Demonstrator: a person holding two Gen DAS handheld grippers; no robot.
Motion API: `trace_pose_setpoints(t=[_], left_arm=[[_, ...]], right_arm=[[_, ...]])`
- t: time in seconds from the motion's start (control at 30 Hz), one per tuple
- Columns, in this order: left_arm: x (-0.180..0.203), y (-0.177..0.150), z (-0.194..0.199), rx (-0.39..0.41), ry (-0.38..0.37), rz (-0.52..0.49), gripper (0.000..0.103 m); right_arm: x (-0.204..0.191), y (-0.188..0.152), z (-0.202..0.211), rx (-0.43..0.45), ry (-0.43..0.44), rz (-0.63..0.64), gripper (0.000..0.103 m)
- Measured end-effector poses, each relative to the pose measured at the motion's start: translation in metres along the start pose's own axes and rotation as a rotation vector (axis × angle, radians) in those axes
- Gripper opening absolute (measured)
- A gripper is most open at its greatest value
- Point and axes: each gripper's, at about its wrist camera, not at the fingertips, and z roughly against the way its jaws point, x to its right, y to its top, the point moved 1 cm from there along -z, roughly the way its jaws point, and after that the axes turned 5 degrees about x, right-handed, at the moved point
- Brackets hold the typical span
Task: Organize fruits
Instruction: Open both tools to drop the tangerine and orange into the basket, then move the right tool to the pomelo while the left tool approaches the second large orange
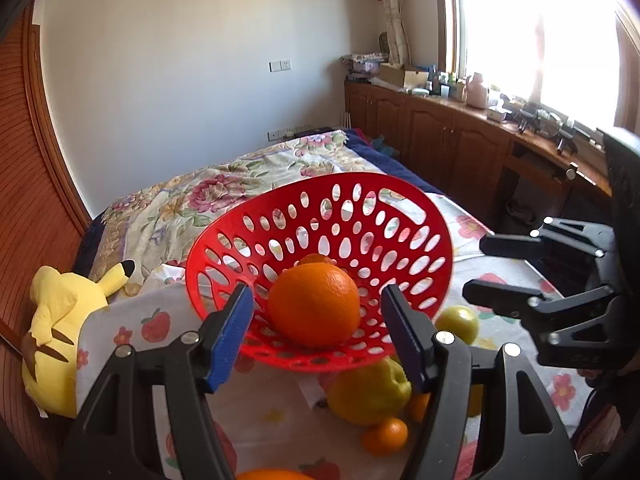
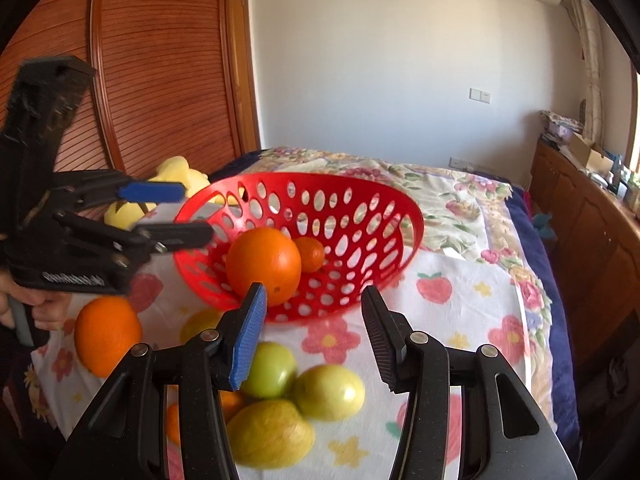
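Note:
A red perforated basket stands on the cloth-covered bed. It holds a large orange and a small tangerine behind it. My left gripper is open and empty, its jaws on either side of the large orange just in front of the basket; it also shows in the right wrist view. My right gripper is open and empty above loose fruit: two green apples, a yellow fruit and an orange. It shows at the right of the left wrist view.
A yellow plush toy lies at the bed's left edge by the wooden wardrobe. A wooden cabinet with clutter runs along the window side. More loose fruit lies near the basket's front.

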Motion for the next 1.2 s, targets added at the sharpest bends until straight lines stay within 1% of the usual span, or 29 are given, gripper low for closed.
trace_pose_setpoints(t=[0.13,0.27,0.37,0.47,0.57,0.7,0.97,1.2], left_arm=[[0.001,-0.012,0.025,0.033,0.009,-0.003,0.068],[0.001,-0.029,0.047,0.055,0.023,-0.003,0.073],[-0.002,-0.043,0.058,0.071,0.027,0.015,0.079],[-0.004,-0.060,0.067,0.075,0.031,0.029,0.079],[-0.006,-0.075,0.072,0.059,0.028,0.046,0.080],[-0.009,-0.090,0.079,0.062,0.050,0.059,0.080],[-0.015,-0.118,0.080,0.066,0.079,0.116,0.080],[-0.018,-0.133,0.077,0.044,0.101,0.131,0.081]], right_arm=[[-0.010,-0.016,0.009,-0.012,-0.012,-0.015,0.051],[-0.018,-0.030,0.018,-0.014,-0.036,-0.035,0.051],[-0.024,-0.042,0.024,-0.019,-0.056,-0.046,0.053],[-0.029,-0.054,0.030,-0.026,-0.066,-0.059,0.054],[-0.033,-0.061,0.035,-0.028,-0.075,-0.076,0.056],[-0.036,-0.070,0.039,-0.027,-0.092,-0.090,0.058],[-0.037,-0.080,0.030,-0.046,-0.107,-0.116,0.061],[-0.034,-0.083,0.019,-0.059,-0.106,-0.144,0.065]])
